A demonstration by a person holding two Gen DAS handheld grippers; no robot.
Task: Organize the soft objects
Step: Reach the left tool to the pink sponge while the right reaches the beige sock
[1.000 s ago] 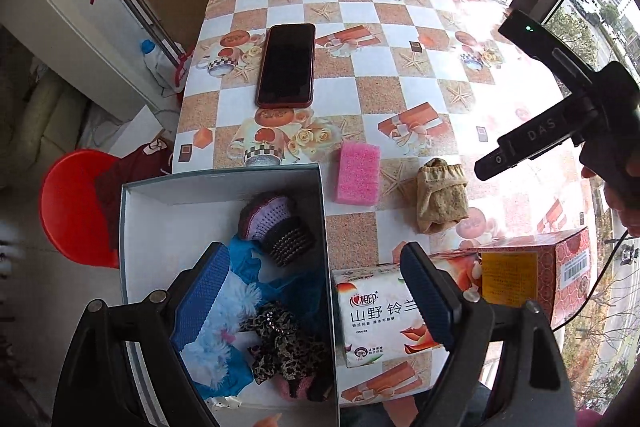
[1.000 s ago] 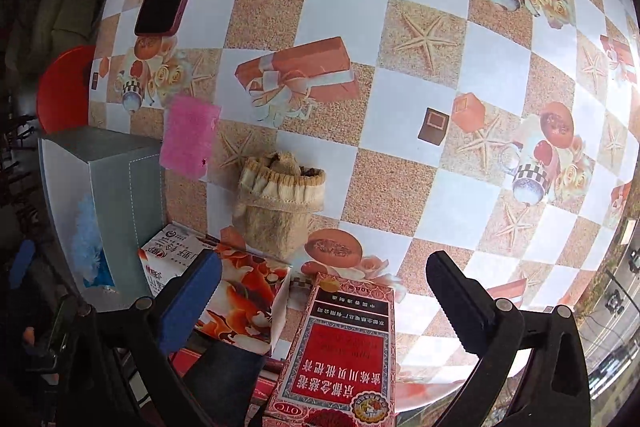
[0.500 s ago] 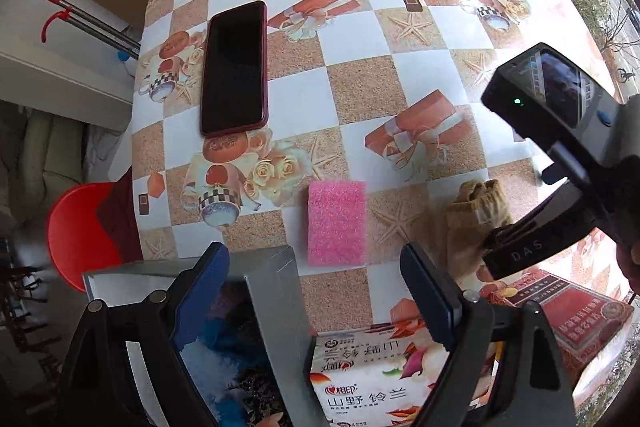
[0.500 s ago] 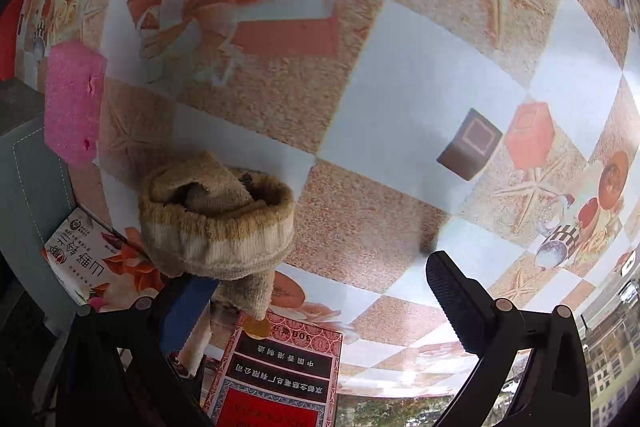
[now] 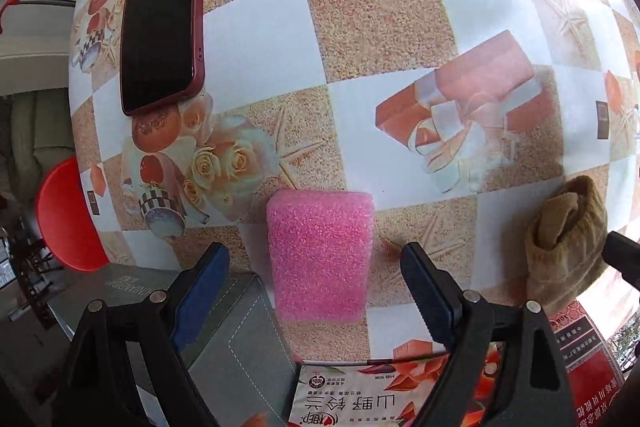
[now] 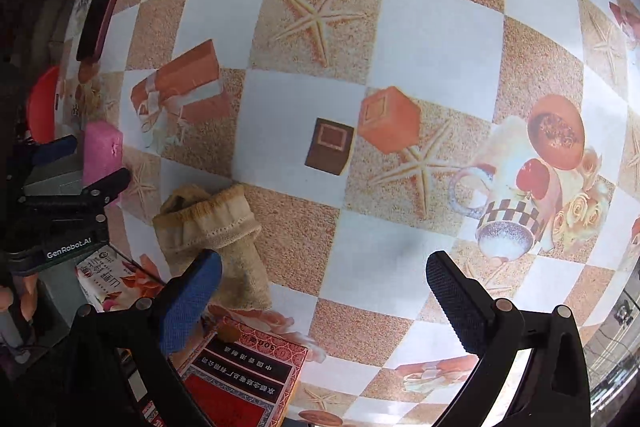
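Left wrist view shows the left gripper (image 5: 316, 267) spread wide astride the pink sponge (image 5: 320, 251) on the table (image 5: 380, 19), nothing gripped (right gripper (image 6: 324, 283) likewise wide beside the tan sock (image 6: 212, 227)), so closing off-centre could squirt the sponge against the grey box (image 5: 240, 339).

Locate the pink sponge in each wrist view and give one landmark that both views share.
Left wrist: pink sponge lies low in the centre, between the open left claw fingers.
Right wrist: pink sponge sits at the far left edge, mid-height.
Shared landmark: the tan sock, right of the sponge in both.
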